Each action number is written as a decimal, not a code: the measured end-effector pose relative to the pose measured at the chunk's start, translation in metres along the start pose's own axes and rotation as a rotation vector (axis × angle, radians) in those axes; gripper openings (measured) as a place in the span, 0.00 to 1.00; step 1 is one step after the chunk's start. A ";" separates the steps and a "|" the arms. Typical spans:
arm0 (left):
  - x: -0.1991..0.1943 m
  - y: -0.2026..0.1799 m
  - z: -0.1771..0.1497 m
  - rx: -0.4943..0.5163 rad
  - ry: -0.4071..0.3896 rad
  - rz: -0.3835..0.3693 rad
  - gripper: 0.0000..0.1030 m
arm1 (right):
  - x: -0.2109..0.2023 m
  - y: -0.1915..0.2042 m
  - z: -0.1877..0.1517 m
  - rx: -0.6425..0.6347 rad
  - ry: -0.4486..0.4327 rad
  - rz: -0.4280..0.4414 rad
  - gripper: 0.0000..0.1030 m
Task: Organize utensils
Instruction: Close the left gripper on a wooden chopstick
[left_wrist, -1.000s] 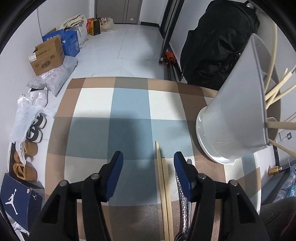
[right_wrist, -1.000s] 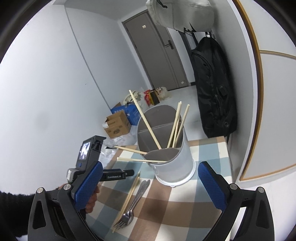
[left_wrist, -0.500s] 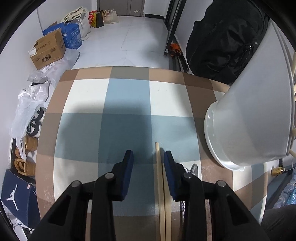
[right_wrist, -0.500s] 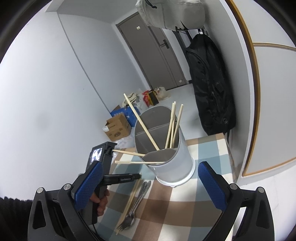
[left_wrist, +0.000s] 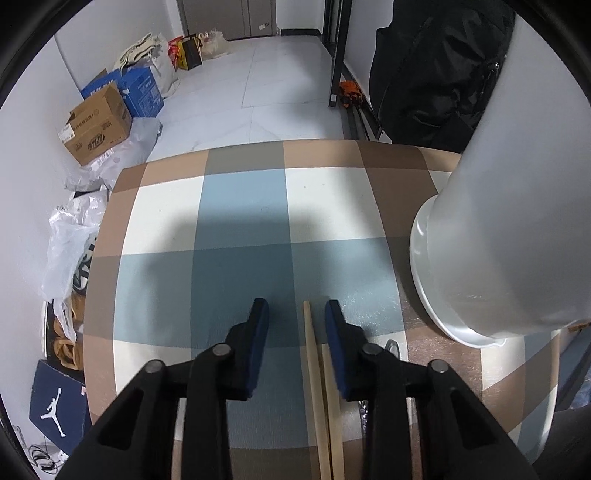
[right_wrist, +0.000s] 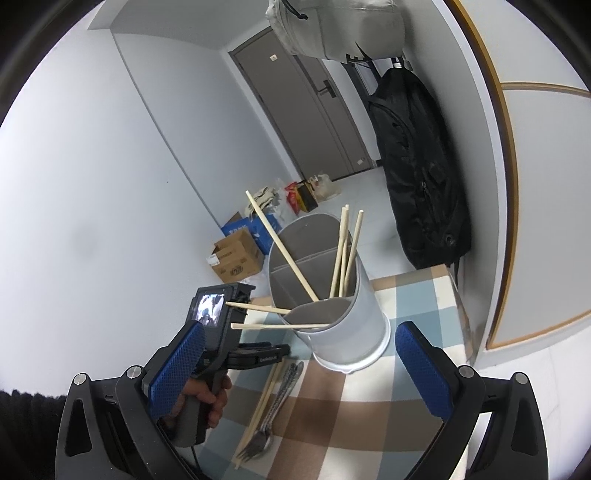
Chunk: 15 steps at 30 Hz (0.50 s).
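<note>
The chopsticks (left_wrist: 317, 387) lie flat on the checked tablecloth (left_wrist: 240, 206), two pale wooden sticks side by side, square-cut at the tip and running toward 12 o'clock in my left wrist view. I judge them the next items to go into the holder. I have set my left gripper (left_wrist: 297, 317) over them pointing steeply down, so that both sticks fall between the blue pads; they sit nearer the pad at 3 o'clock. The jaws are closing, with the sticks between them, and a gap remains on the 9 o'clock side, so nothing is clamped yet.

A metal fork (right_wrist: 264, 439) lies just beside the sticks on the holder side. The white utensil holder (right_wrist: 343, 325) stands at 2 o'clock from the sticks. It is divided inside and already carries several chopsticks, some upright, some leaning out over the rim.

My right gripper (right_wrist: 299, 369) hangs back, spread wide and empty, aimed at the holder.
</note>
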<state>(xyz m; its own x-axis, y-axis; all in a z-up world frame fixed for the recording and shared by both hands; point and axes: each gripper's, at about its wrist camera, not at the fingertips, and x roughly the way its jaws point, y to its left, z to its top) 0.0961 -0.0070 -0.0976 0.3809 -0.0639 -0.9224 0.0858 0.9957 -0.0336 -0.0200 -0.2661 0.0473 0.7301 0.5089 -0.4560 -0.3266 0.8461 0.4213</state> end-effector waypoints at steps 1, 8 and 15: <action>0.001 0.002 0.001 0.004 -0.005 0.001 0.21 | 0.000 0.000 0.000 0.001 0.000 -0.001 1.00; 0.001 0.003 0.002 0.058 -0.019 0.024 0.20 | -0.002 0.000 0.001 -0.001 -0.001 -0.003 1.00; -0.002 0.007 -0.002 0.066 -0.023 0.072 0.17 | -0.001 0.000 0.001 0.005 -0.003 -0.002 1.00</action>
<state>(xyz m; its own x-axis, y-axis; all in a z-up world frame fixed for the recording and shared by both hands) 0.0943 0.0001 -0.0972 0.4088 0.0051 -0.9126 0.1175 0.9914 0.0581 -0.0205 -0.2672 0.0483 0.7327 0.5067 -0.4543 -0.3221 0.8463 0.4244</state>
